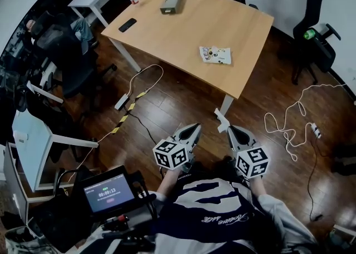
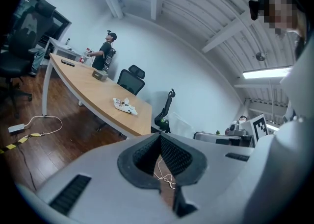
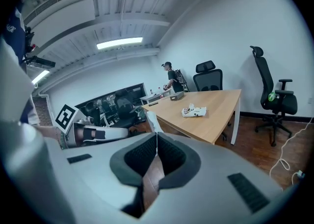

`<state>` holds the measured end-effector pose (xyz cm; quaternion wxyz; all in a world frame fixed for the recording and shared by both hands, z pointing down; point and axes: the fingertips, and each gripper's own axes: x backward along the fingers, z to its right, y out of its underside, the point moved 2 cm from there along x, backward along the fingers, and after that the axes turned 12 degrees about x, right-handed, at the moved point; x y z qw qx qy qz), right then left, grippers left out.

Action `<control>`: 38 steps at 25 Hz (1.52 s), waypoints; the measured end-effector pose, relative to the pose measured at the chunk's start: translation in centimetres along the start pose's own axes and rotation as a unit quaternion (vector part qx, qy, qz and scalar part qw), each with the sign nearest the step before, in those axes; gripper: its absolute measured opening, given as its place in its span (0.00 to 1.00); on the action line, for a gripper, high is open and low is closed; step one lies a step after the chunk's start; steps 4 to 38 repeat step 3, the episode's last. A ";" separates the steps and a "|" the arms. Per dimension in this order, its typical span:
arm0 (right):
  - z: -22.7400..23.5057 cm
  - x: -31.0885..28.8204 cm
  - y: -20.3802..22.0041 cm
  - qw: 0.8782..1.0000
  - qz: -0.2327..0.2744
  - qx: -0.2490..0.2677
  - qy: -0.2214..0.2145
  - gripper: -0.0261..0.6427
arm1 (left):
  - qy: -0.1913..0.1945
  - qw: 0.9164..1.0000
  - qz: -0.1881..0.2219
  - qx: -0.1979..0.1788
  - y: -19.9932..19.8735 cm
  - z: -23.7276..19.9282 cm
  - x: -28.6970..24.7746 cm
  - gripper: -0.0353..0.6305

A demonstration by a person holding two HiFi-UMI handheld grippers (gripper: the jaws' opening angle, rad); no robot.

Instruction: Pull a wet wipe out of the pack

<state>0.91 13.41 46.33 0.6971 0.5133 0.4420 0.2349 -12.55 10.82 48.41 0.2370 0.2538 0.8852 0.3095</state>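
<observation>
The flat, crinkled wet wipe pack (image 1: pixel 215 54) lies right of centre on the smooth pale wooden bench (image 1: pixel 183 28), well apart from both tools. At lower centre, the left tool (image 1: pixel 194 128) and right tool (image 1: pixel 231 129) are closed and empty, their ribbed black pads (image 2: pixel 177 155) touching.

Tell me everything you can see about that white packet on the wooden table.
The packet is a flat, soft-looking white pouch, seemingly plastic film, with small coloured print toward one end. It lies flat on the light wooden table, close to the edge nearest the head camera. In the right gripper view a small white bit seems to stick up from its top, perhaps a wipe or flap; too small to tell. Only the table touches it.
</observation>
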 end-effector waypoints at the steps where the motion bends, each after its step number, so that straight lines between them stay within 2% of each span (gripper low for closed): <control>1: 0.0 0.0 0.0 1.000 0.000 0.000 0.000 0.05 | 0.000 1.000 -0.001 0.000 0.0 0.0 0.0 0.06; 38: 0.1 -0.1 0.0 1.000 -0.001 0.000 0.001 0.05 | 0.000 1.000 -0.002 0.000 0.0 0.0 -0.1 0.06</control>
